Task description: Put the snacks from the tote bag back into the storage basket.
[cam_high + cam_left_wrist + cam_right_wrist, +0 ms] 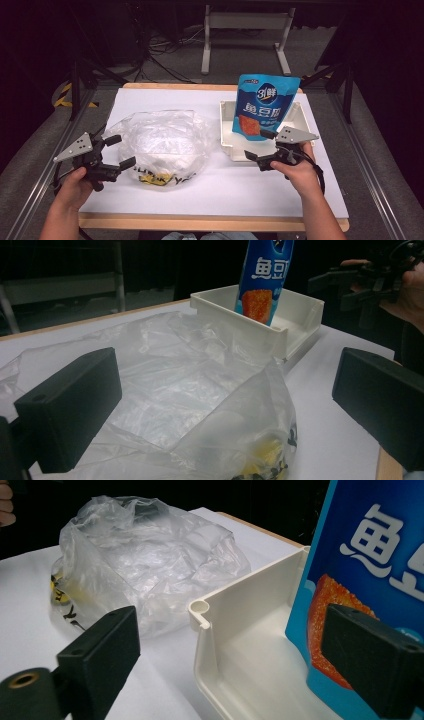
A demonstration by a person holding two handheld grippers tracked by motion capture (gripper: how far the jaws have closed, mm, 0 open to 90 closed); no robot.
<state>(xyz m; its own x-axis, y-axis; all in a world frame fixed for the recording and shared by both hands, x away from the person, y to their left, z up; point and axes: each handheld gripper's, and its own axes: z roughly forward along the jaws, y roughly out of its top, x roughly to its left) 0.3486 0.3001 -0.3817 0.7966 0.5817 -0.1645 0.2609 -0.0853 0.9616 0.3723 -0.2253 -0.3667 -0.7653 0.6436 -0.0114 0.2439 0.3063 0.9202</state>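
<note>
Standing upright in the white tray [227,145] near the surface's right edge, the blue pouch [265,107] looks light, crinkly and slippery, best pinched at its top seam, while both the left gripper [120,151] and right gripper [258,146] hold jaws apart, empty.

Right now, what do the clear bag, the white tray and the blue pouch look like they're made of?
Clear bag: thin plastic film, crinkled, see-through, glossy highlights.
White tray: rigid moulded plastic, smooth with a slight sheen, a rolled corner lip.
Blue pouch: printed flexible laminate, probably plastic film; glossy, stands upright in the tray.
</note>
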